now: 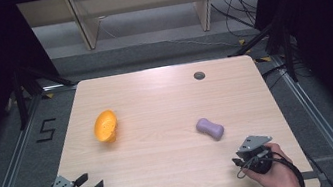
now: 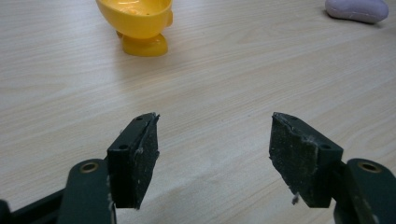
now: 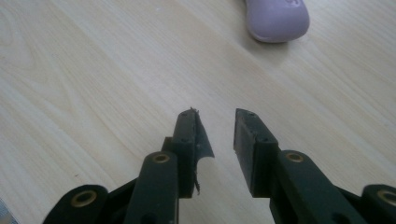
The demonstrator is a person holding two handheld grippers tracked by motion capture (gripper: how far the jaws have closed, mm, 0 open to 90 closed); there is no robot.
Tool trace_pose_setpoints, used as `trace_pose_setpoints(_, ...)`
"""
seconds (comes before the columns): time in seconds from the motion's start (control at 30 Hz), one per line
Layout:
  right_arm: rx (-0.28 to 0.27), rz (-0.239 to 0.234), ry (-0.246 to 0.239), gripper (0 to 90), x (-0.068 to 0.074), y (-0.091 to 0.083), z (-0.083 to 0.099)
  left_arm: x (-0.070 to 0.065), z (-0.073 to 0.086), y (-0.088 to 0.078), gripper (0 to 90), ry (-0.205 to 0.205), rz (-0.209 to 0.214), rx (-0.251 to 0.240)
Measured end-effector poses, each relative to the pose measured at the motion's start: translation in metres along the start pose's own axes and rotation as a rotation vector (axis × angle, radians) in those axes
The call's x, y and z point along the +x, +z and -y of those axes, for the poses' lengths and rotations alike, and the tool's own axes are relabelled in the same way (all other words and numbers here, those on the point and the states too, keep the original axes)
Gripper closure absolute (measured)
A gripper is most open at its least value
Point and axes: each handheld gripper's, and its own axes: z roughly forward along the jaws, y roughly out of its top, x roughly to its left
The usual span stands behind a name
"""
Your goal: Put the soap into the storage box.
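A pale wood-grain table [image 1: 163, 149] with rounded corners carries two loose things. An orange-yellow bowl-like cup [image 1: 106, 126] lies tipped on its side toward nine o'clock of the top's middle, and a lilac peanut-shaped block [image 1: 210, 128] lies flat toward four o'clock, well apart from it. A small dark round cap [image 1: 199, 75] sits in the surface near the one o'clock edge.

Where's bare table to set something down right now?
Widest bare patch: between the orange cup and purple soap, running to the near edge between the left gripper and right gripper. Nothing looks crowded.
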Motion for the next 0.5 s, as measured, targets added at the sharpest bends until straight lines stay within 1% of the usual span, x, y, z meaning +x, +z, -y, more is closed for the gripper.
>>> trace_pose_setpoints(0.07,0.003,-0.008,-0.008,69.6,0.000,0.002,-0.002,0.000,0.001,0.001,32.4,-0.005,0.006,0.004)
trace_pose_setpoints(0.1,0.016,-0.024,0.010,68.7,0.000,0.002,-0.004,0.001,0.000,0.002,32.4,0.007,0.005,0.006)
trace_pose_setpoints(0.13,0.021,-0.028,-0.003,67.5,-0.002,0.004,-0.007,0.001,0.000,0.002,32.4,0.005,0.006,0.008)
trace_pose_setpoints(0.17,0.018,-0.024,-0.005,67.6,-0.003,0.006,-0.009,0.000,0.001,0.003,32.5,0.005,0.006,0.006)
trace_pose_setpoints(0.23,0.042,-0.036,-0.018,67.7,-0.009,0.007,-0.017,0.000,0.000,0.003,32.6,0.016,0.010,0.012)
trace_pose_setpoints(0.27,0.045,-0.040,-0.024,67.2,-0.011,0.009,-0.022,-0.001,0.000,0.003,32.6,0.012,0.009,0.010)
trace_pose_setpoints(0.3,0.059,-0.047,-0.047,66.7,-0.015,0.010,-0.029,-0.001,0.000,0.003,32.6,0.015,0.013,0.005)
trace_pose_setpoints(0.33,0.084,-0.058,-0.050,65.0,-0.017,0.010,-0.035,-0.001,0.000,0.002,32.6,0.012,0.004,0.006)
trace_pose_setpoints(0.37,0.124,-0.071,-0.061,63.4,-0.020,0.013,-0.044,-0.001,0.000,0.002,32.6,0.010,0.005,0.003)
trace_pose_setpoints(0.43,0.144,-0.076,-0.089,60.9,-0.027,0.017,-0.058,-0.001,0.000,0.003,32.6,0.009,0.006,0.004)
trace_pose_setpoints(0.5,0.191,-0.091,-0.112,57.0,-0.036,0.023,-0.075,0.000,0.000,0.003,32.5,0.004,0.010,0.004)
